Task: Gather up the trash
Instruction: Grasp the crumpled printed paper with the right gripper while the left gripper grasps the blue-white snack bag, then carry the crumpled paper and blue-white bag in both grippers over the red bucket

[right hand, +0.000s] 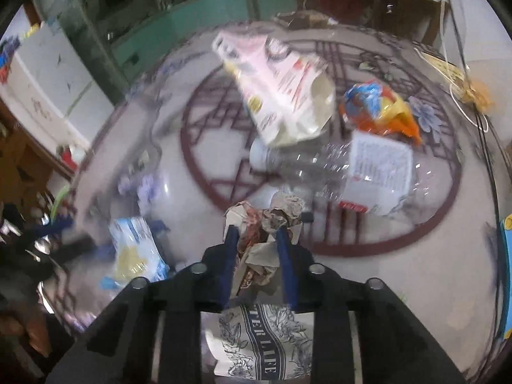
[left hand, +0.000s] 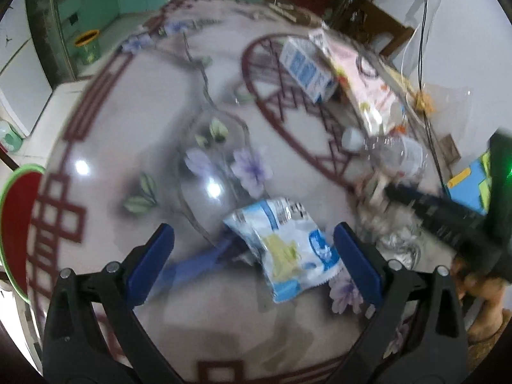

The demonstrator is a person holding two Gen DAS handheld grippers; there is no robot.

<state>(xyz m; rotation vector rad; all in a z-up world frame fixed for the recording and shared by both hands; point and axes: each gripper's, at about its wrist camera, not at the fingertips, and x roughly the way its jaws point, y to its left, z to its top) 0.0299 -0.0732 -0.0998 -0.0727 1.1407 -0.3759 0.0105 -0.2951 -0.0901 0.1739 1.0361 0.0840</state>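
A glossy round table (left hand: 134, 128) printed with purple flowers; a green bin (left hand: 87, 46) on the floor beyond it.

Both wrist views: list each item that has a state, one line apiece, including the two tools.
Left tool: open, straddling the snack wrapper.
Right tool: shut on crumpled paper.
Blue-and-white snack wrapper: flat on the table, empty-looking.
Clear plastic bottle: on its side, white cap on.
Pink carton: lying down, end torn open.
Blue-and-white carton: tipped over.
Orange wrapper: crumpled.
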